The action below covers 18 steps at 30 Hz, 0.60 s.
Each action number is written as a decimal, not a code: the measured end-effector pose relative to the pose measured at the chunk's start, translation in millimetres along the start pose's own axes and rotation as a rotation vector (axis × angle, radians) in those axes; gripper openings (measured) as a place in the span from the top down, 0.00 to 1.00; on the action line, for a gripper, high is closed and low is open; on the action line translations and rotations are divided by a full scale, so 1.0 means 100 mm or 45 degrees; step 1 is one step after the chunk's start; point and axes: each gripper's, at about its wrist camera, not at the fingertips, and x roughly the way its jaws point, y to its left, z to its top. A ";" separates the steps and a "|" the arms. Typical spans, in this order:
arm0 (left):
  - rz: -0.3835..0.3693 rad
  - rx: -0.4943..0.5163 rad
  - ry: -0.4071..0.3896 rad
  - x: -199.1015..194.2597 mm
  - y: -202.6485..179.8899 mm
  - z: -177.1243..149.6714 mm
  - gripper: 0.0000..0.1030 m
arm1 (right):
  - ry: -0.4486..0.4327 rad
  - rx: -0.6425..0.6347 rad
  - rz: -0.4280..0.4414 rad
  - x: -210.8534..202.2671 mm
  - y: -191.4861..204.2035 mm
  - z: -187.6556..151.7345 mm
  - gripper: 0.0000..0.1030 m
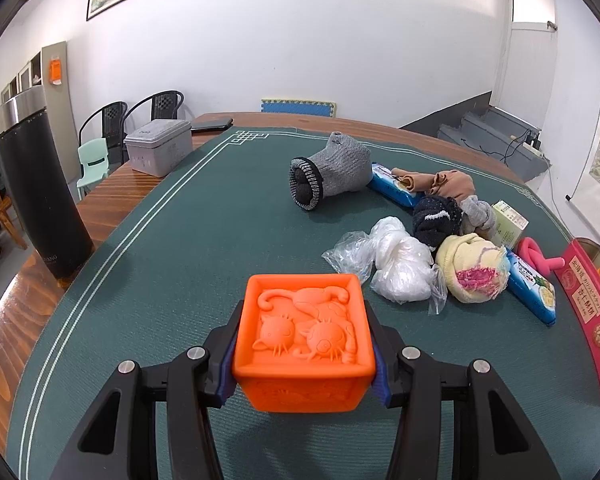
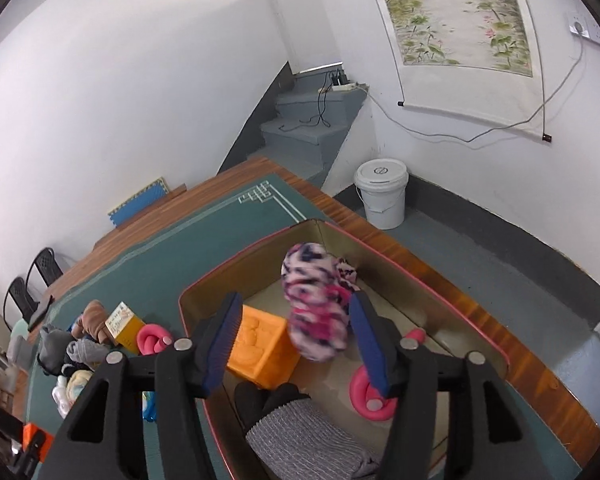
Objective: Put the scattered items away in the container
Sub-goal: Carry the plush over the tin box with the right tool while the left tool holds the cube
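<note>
Orange embossed rubber block [image 1: 305, 340] sits clamped in the left gripper [image 1: 305, 364], the right gripper [image 2: 296, 344] gapes over the part-filled tin container [image 2: 452, 280], socks [image 1: 332, 170] remain.

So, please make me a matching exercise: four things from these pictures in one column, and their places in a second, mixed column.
Things:
1. orange cat block
2. pink-and-white sock
3. white bucket
4. grey sock

Places:
A. on the green mat
B. on the floor
C. between the left gripper's fingers
D. over the open tin, between the right gripper's spread fingers

Pairs: 1-C, 2-D, 3-B, 4-A
</note>
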 end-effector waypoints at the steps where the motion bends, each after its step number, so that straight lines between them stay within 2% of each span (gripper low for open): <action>1: -0.001 0.005 -0.003 -0.01 -0.01 0.00 0.48 | -0.016 0.006 -0.001 -0.02 0.00 0.01 0.38; 6: -0.051 0.041 0.012 -0.05 -0.16 0.01 0.48 | -0.095 0.038 -0.007 -0.15 -0.02 0.05 0.37; 9: -0.096 0.079 0.016 -0.13 -0.34 0.02 0.48 | -0.096 0.044 -0.002 -0.17 -0.01 0.04 0.32; 18: -0.372 0.248 0.022 -0.37 -1.32 0.16 0.48 | -0.206 0.127 -0.083 -0.38 -0.16 0.04 0.30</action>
